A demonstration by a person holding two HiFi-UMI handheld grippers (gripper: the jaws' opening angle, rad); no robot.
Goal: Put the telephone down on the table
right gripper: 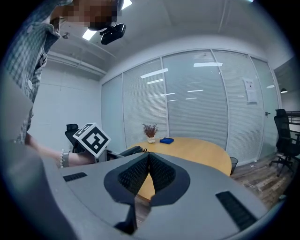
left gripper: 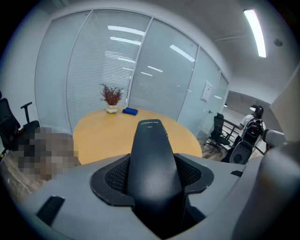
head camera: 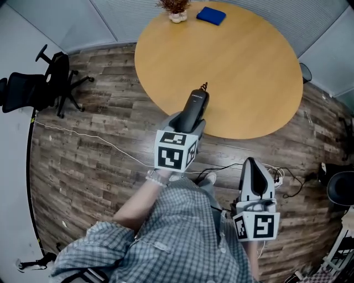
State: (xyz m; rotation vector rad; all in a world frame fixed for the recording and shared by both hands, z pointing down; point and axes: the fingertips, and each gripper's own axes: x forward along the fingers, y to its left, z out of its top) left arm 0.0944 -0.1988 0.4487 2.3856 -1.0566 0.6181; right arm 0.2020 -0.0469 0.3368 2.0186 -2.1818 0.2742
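A black telephone handset [head camera: 194, 108] [left gripper: 152, 159] sticks out of my left gripper [head camera: 191, 119] [left gripper: 153, 176], whose jaws are shut on its sides. A curly cord end shows at its tip. The handset hangs in the air over the near edge of the round wooden table [head camera: 243, 72] [left gripper: 103, 133]. My right gripper [head camera: 255, 177] [right gripper: 149, 176] is lower and to the right, off the table above the floor. Its jaws are shut with nothing between them. In the right gripper view the handset [right gripper: 131, 151] and the left gripper's marker cube show at the left.
At the table's far side stand a small dried plant in a white pot [head camera: 177, 8] [left gripper: 111, 97] and a blue flat thing [head camera: 211, 15] [left gripper: 130, 111]. A black office chair [head camera: 50, 80] stands on the wood floor at left. Cables [head camera: 249, 168] lie on the floor near the right gripper.
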